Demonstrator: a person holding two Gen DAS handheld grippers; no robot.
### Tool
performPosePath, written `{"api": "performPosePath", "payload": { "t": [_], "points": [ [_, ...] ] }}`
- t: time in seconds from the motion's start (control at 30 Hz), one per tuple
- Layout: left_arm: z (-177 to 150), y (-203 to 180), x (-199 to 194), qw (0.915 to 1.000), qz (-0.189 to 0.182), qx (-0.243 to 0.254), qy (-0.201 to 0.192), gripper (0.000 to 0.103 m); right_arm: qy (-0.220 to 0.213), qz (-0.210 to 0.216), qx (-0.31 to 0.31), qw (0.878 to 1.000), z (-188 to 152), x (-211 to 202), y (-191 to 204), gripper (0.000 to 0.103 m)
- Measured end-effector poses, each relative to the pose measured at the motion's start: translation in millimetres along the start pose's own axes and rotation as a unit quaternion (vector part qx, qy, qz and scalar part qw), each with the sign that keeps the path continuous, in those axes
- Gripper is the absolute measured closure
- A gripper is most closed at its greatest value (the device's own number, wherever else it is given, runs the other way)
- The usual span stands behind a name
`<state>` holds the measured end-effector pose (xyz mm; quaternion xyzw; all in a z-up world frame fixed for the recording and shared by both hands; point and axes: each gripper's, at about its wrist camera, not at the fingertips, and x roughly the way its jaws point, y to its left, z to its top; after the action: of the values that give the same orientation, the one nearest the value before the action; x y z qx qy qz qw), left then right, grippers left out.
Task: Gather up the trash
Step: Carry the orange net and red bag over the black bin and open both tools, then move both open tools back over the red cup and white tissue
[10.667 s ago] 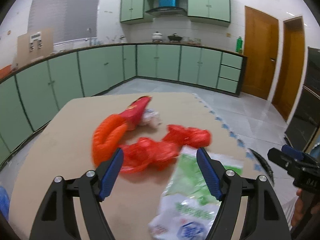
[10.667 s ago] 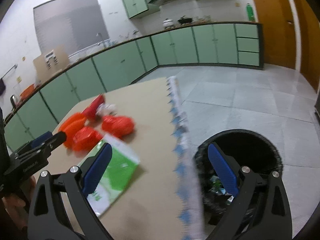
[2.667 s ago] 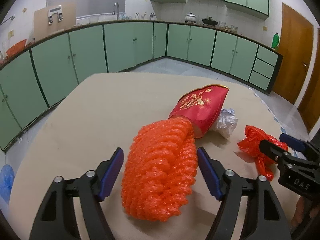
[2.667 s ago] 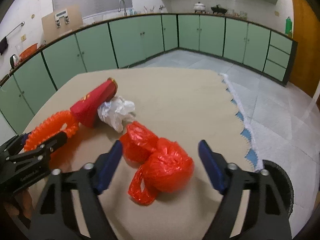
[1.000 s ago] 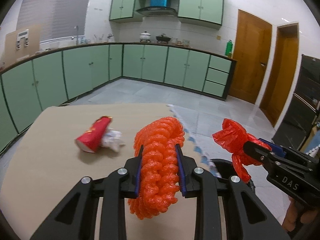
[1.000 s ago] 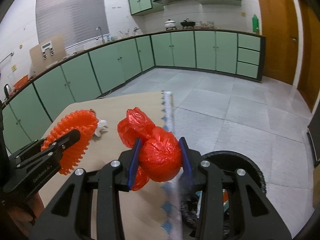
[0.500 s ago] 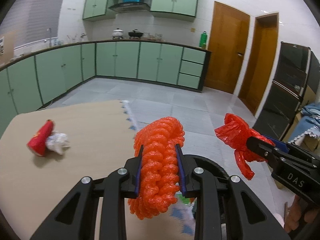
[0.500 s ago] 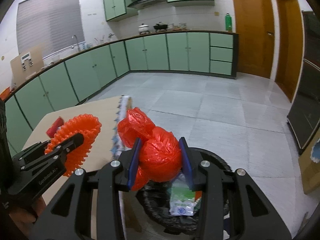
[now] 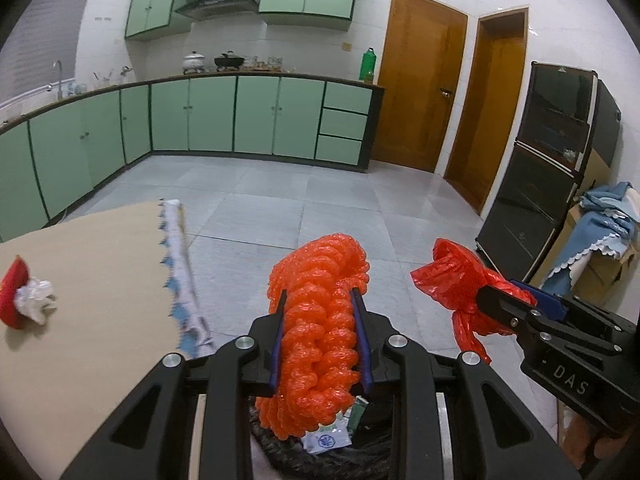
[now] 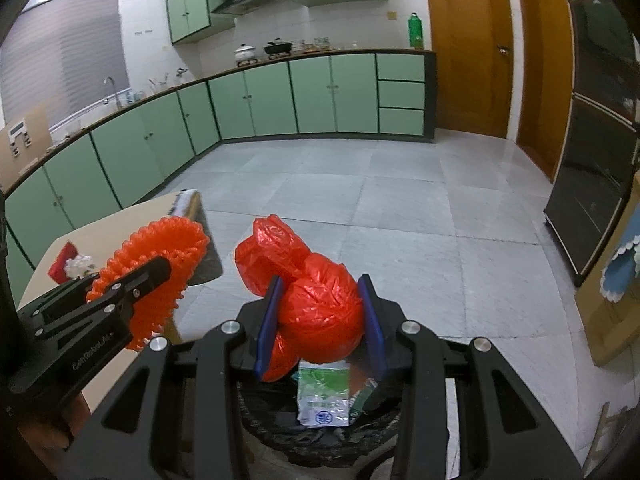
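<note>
**Two loads held over the bin in a green-cabinet kitchen**

A tiled kitchen floor, ringed by green cabinets (image 10: 256,100) and two wooden doors, lies beyond the edge of a beige table (image 9: 100,280); just past that edge stands a bin lined with a black trash bag (image 10: 280,432), a white-and-green wrapper (image 10: 324,394) already inside. We see the left gripper (image 9: 320,336) clenched on a coil of orange frilled plastic netting (image 9: 320,320), its blue pads pressed into both flanks, and the right gripper (image 10: 318,320) clamped likewise on a knotted red plastic bag (image 10: 312,300). Both loads hang side by side, apart from each other, above the bin mouth.

We judge the step in hand to be the drop. To do it well, we would bring each load squarely over the opening before parting the jaws, since the netting's lower end hangs close to the near rim (a springy coil may bounce or catch on the liner). The red bag has loose tails that could snag on a pad, so we would open wide and lift clear.

On the table a red packet (image 9: 14,296) and a crumpled white tissue (image 9: 34,298), touching one another, remain to be collected.
</note>
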<state>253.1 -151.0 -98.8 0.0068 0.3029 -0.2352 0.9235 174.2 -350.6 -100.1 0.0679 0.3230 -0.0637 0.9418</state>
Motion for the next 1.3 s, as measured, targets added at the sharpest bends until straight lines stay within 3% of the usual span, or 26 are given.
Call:
{"api": "performPosePath", "payload": {
  "t": [0.37, 0.47, 0.63, 0.77, 1.17, 1.3],
  "points": [
    [-9.9, -15.8, 57.3, 0.9985, -0.01, 0.007, 0.053, 0.07, 0.041, -0.015, 0.011, 0.999, -16.4, 53.6, -32.6, 0.066],
    [-12.4, -15.2, 64.2, 0.9978, -0.015, 0.003, 0.064, 0.067, 0.05, -0.018, 0.007, 0.999, -19.7, 63.2, -34.2, 0.061],
    [-8.9, -10.8, 60.3, 0.9977, -0.023, -0.005, 0.063, 0.056, 0.053, -0.026, -0.001, 0.998, -20.0, 69.2, -33.6, 0.046],
    [-3.6, -4.3, 54.5, 0.9979, -0.03, -0.015, 0.056, 0.046, 0.051, -0.03, -0.005, 0.998, -18.2, 68.1, -32.1, 0.042],
    [3.8, 5.4, 37.8, 0.9989, -0.026, -0.018, 0.035, 0.043, 0.036, -0.029, -0.003, 0.999, -13.5, 54.7, -29.0, 0.041],
    [7.4, 15.7, 21.1, 0.9998, -0.01, -0.015, 0.014, 0.04, 0.02, -0.022, -0.002, 1.0, -7.7, 40.8, -20.6, 0.03]
  ]
}}
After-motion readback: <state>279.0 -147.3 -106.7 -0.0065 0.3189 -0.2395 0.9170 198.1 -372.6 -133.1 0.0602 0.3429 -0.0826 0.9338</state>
